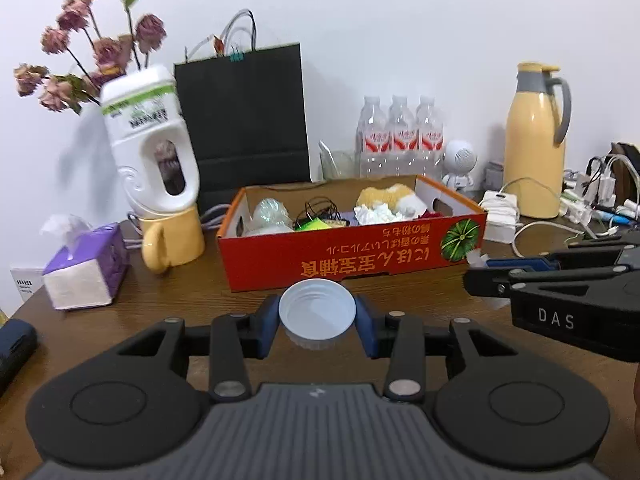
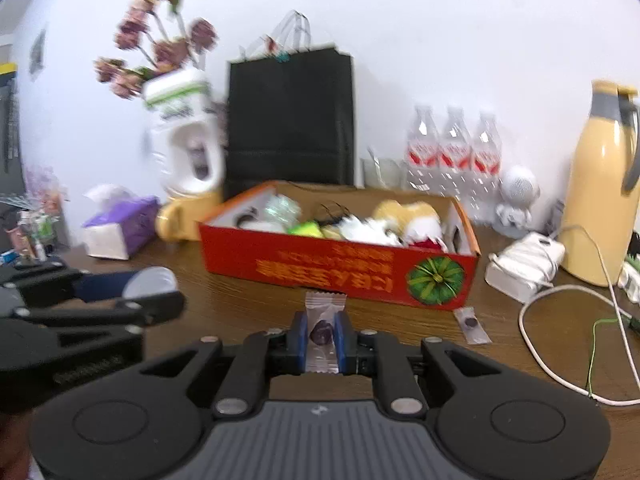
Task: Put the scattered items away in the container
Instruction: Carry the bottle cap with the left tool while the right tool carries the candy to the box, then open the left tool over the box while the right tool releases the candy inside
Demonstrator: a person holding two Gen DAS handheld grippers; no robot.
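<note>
My left gripper (image 1: 317,320) is shut on a white bottle cap (image 1: 317,312), held above the table just in front of the red cardboard box (image 1: 352,256). My right gripper (image 2: 322,336) is shut on a clear-wrapped purple candy (image 2: 321,334), in front of the box (image 2: 340,272). The box holds crumpled paper, a black cable, a yellow plush and other small items. A second wrapped candy (image 2: 472,325) lies on the table near the box's right corner. The right gripper shows at the right edge of the left wrist view (image 1: 480,276).
A purple tissue pack (image 1: 86,272), a yellow mug (image 1: 172,240) holding a white bottle of dried flowers, a black paper bag (image 1: 244,128), water bottles (image 1: 400,136), a yellow thermos (image 1: 534,140), a white charger with cable (image 2: 524,260) and a small white robot figure (image 2: 516,200) surround the box.
</note>
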